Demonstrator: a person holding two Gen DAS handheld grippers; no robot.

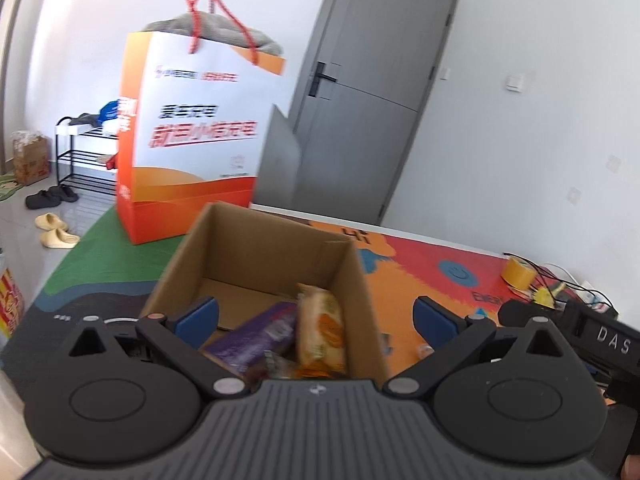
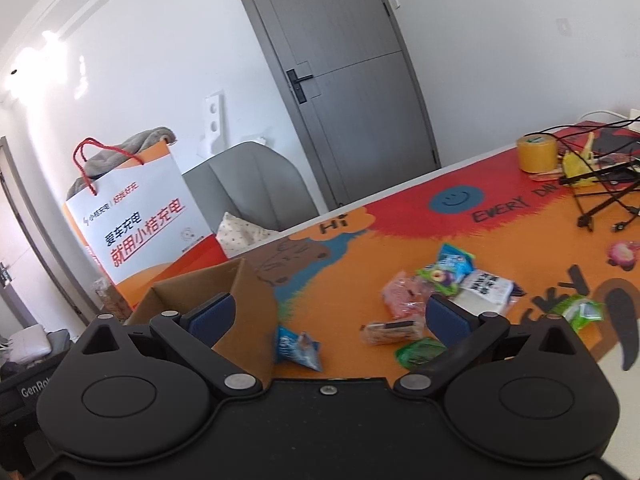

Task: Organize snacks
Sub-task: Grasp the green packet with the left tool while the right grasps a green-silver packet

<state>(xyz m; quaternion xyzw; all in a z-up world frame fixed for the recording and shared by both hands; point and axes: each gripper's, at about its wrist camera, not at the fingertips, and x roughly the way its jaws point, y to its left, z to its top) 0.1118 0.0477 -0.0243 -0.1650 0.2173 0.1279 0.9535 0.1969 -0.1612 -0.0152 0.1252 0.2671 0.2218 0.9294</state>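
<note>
At two o'clock of the box point(image 2: 224, 300), loose snacks point(image 2: 404, 300) lie on the mat, light, crinkly and slippery, best pinched mid-body, while both the left gripper point(image 1: 316, 316) and right gripper point(image 2: 328, 316) gape empty.

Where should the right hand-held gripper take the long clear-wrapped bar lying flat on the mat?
Probably across the middle of the clear-wrapped bar, coming down from above with the pads on its two long edges. It lies flat and is narrow that way; a green packet crowds its near side. The right hand-held gripper is open and empty.
</note>
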